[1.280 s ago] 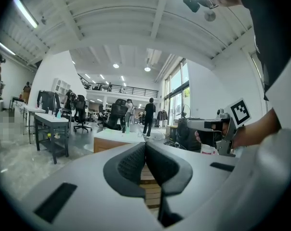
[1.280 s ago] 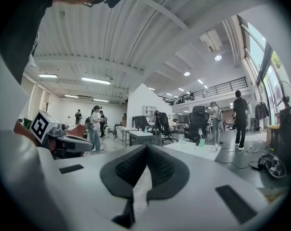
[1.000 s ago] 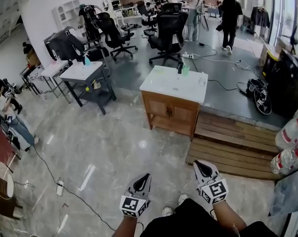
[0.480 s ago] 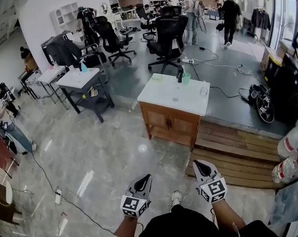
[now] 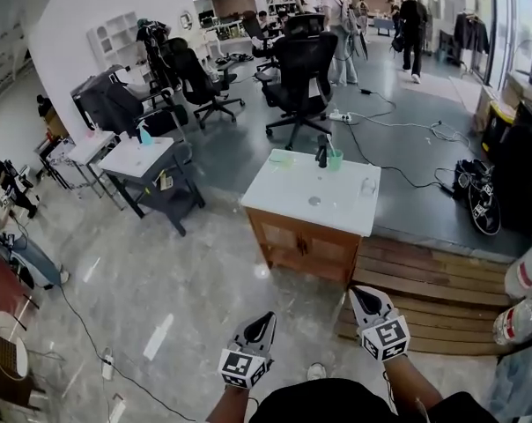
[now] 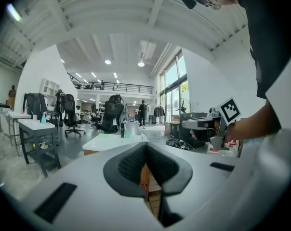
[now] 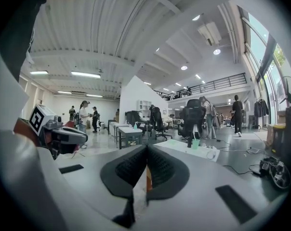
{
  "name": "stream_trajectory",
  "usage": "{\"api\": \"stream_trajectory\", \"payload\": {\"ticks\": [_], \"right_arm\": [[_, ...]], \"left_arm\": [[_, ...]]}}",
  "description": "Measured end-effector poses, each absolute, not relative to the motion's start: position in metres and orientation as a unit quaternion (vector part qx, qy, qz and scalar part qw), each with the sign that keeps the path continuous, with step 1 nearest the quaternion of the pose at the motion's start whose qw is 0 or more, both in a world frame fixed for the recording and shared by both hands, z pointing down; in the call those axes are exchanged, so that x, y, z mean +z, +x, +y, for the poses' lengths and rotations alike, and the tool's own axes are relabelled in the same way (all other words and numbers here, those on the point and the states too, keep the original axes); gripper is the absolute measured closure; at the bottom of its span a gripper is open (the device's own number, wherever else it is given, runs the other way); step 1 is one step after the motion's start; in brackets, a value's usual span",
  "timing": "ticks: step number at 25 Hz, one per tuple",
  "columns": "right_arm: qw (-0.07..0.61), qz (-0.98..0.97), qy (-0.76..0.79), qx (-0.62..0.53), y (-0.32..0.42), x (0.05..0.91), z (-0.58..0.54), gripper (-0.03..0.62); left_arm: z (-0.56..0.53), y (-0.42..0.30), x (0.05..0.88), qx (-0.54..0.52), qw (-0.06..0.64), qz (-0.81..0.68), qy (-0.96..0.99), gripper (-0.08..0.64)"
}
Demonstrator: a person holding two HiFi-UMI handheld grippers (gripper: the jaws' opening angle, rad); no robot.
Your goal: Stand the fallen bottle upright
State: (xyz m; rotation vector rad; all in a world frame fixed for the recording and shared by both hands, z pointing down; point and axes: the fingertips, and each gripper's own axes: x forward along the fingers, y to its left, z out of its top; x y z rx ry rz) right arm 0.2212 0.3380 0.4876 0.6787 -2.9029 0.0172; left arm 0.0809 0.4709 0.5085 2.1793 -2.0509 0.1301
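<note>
Both left gripper [image 5: 264, 319] and right gripper [image 5: 358, 295] point forward, jaws together.

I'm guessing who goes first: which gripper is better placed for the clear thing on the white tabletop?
Probably right: the right gripper faces the tabletop end where the clear thing lies; left gripper is offset.

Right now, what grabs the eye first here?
The white-topped wooden cabinet stands mid-floor, straight ahead, with a green cup at its far edge. Low in the head view, the left gripper and right gripper point toward it, both shut and empty. Black office chairs crowd the floor behind.
</note>
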Motion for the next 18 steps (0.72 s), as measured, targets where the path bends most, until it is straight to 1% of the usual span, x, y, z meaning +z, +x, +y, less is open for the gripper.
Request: {"api": "stream_trajectory", "payload": {"ticks": [9,18], "right_arm": [[0.076,-0.971,0.225,0.028,0.196,0.498,0.273,0.577],[0.074,-0.965,0.251,0.025,0.137,0.493,0.2,0.577]], "left_arm": [[0.392,0.078,0.506,0.038,0.074,-0.666,0.741,0.538],[0.304,0.017,0.514,0.031,0.081,-0.645,0.759,0.538]]}}
